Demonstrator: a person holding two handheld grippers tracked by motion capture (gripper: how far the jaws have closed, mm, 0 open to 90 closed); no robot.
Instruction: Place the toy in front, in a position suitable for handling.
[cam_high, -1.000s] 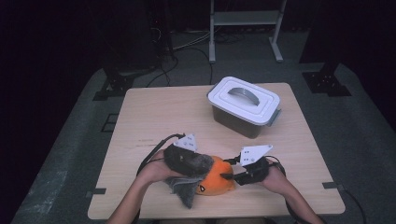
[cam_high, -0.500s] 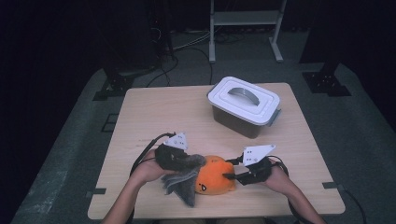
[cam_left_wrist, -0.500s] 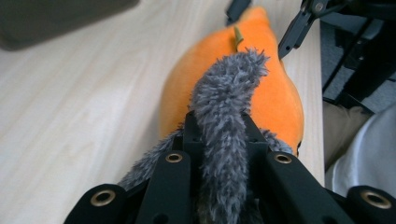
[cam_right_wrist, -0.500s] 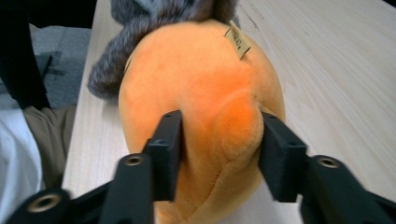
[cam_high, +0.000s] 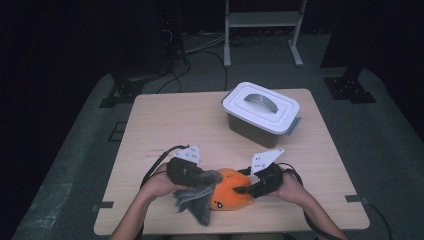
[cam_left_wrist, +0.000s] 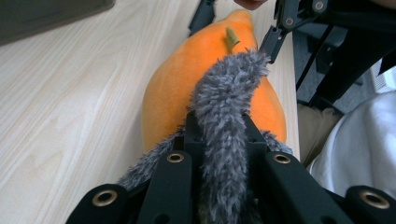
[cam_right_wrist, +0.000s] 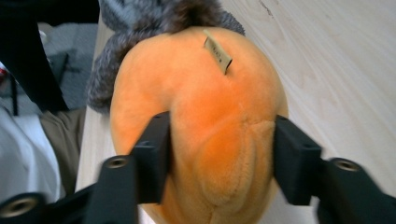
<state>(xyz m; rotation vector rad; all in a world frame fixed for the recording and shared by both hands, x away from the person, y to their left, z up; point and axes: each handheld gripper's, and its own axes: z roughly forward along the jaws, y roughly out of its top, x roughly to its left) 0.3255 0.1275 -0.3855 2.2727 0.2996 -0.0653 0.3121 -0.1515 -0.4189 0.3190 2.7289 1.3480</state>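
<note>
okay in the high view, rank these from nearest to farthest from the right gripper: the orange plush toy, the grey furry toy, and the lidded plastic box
1. Orange plush toy: between the jaws of the right gripper, at the table's near edge.
2. Grey furry toy: just past the orange one, on the left gripper's side.
3. Lidded plastic box: farthest, toward the table's far edge.

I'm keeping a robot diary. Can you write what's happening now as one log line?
left gripper: shut on grey fur | right gripper: jaws around orange plush, just been opening | box: lid on

A recording lab (black drapes (cam_high: 60, 60), cabled rigs (cam_high: 200, 47)).
</note>
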